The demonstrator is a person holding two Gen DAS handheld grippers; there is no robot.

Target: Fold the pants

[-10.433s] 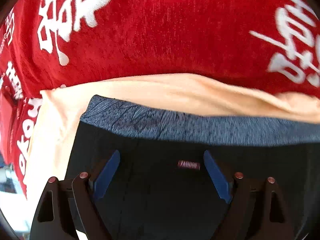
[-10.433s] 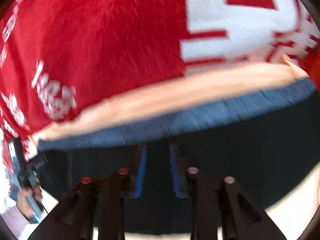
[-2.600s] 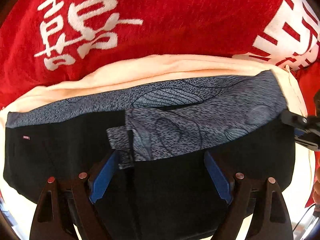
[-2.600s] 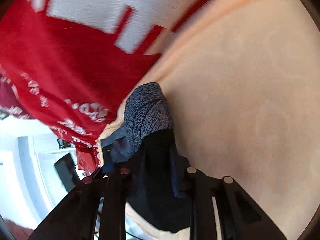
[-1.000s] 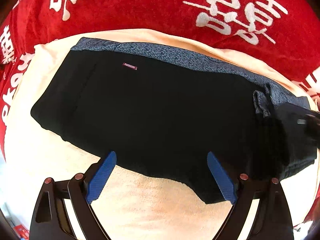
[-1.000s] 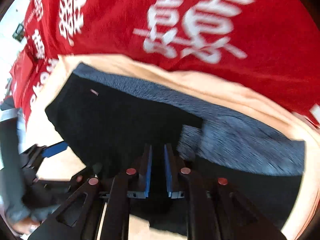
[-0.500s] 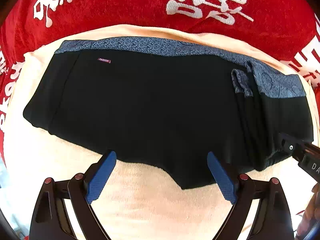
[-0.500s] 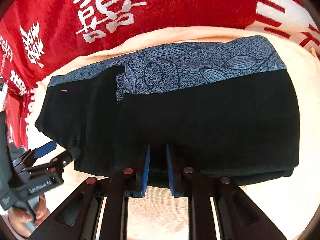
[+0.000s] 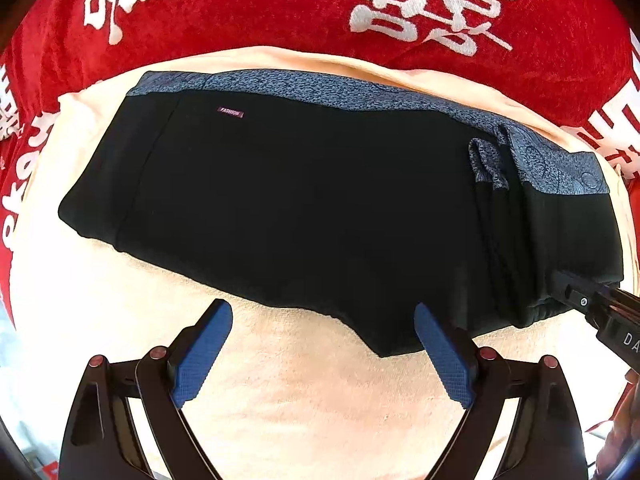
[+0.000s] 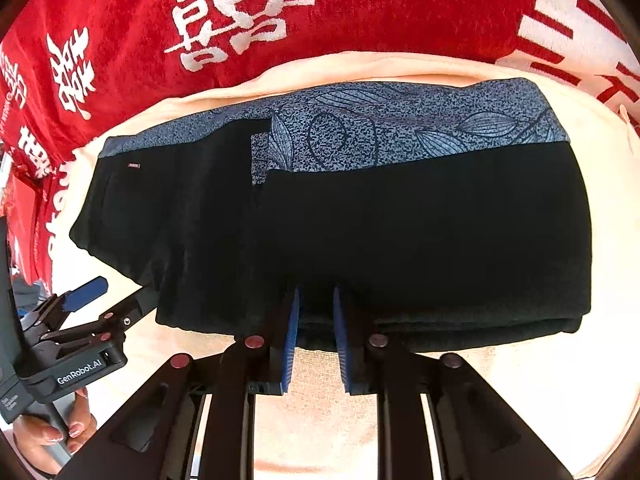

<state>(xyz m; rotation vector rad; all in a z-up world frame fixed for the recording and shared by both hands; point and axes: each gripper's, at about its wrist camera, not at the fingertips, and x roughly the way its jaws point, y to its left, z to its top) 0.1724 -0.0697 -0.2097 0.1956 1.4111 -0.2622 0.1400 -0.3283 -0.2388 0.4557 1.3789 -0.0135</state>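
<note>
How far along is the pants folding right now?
Done: the black pants with the grey patterned waistband lie on the cream towel, one end already folded over the rest in a stacked layer. In hand: the right gripper is narrowly set around that fold's near edge; the left gripper is wide open over bare towel. Left: the long unfolded end still needs folding.
</note>
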